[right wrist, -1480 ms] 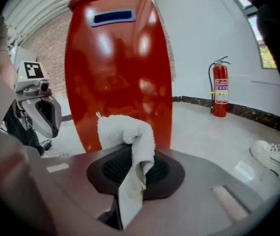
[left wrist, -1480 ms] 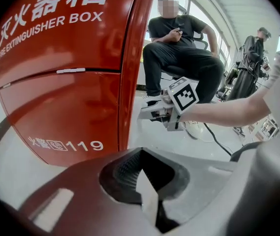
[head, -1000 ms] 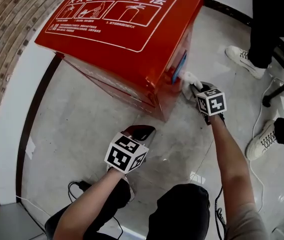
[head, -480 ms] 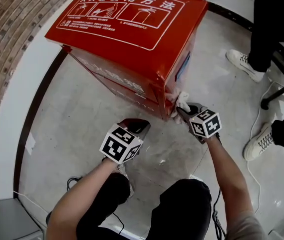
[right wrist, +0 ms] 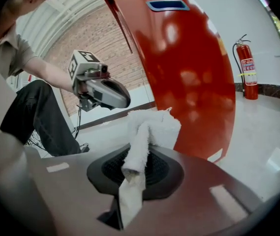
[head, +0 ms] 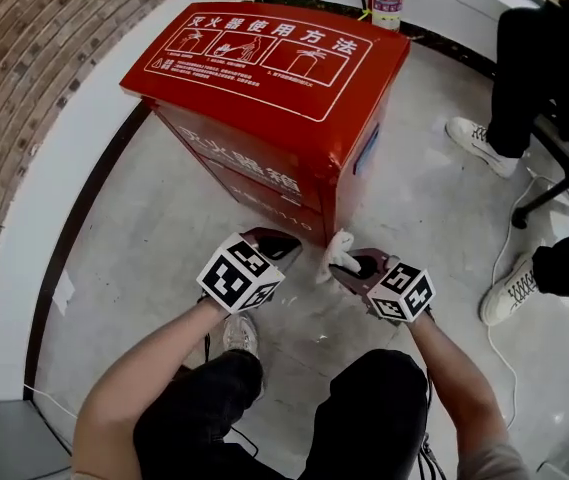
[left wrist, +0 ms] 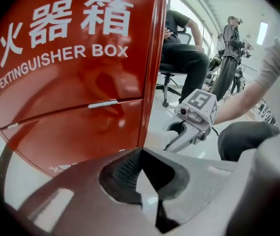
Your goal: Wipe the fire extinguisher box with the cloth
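Cloth (right wrist: 148, 127) in right tool (head: 354, 268), near box (head: 274, 98)

1. Fire extinguisher box (head: 264, 78): glossy red, with white lettering and white line diagrams on its lid
2. Cloth (head: 336, 255): white
3. Left gripper (head: 282, 242) and right gripper (head: 352, 266): cubes with black-and-white square markers
4. Floor (head: 154, 228): pale mottled grey
5. Wall (head: 24, 88): brown brick

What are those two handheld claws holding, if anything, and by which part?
Right gripper: white cloth, pinched partway along, bunched end sticking out. Left gripper: nothing.
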A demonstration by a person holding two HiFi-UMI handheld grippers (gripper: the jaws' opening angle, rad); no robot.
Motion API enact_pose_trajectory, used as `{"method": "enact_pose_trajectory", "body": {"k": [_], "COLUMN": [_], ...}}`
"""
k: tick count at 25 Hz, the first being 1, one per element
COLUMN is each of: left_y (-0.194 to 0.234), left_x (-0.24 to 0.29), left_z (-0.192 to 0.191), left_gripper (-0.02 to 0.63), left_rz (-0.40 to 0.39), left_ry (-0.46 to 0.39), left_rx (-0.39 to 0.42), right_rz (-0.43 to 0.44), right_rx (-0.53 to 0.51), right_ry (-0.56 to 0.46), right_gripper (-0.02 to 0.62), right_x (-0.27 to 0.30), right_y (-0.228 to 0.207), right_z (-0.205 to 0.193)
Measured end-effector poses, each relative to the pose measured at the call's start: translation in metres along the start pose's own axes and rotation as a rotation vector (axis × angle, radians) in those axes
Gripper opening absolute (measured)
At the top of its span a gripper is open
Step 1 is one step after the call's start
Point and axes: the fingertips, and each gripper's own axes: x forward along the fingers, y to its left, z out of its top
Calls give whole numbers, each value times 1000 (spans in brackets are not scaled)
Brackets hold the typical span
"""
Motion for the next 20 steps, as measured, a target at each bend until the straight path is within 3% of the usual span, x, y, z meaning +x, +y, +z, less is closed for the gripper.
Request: {"method": "enact_pose_trajectory", "body": {"k": [3,6,12,15,20], "left_y": [8,16,58,73,74], "left_x": [-11,-23,-65,-92,-145], "left_z": [8,13,32,46,55], "left_gripper": [2,2,2,2,2], "left_rz": [-5,-5,67,73,-7], "left_ry": [-7,-31,-100,-110,-54], "left_rx": [11,14,-54,-62,-76], "right_rz": [33,8,-195,-261,-192], "right_rx": [-28,-41,14,32,94], "right_ry": [-19,-24,-28,14,131], "right_gripper": [74,75,75,74,75], "right_x": [-8,-25,-83,-106,-100], "right_y": [20,20,-21,-17,53], "right_z": [11,18,58,86,119]}}
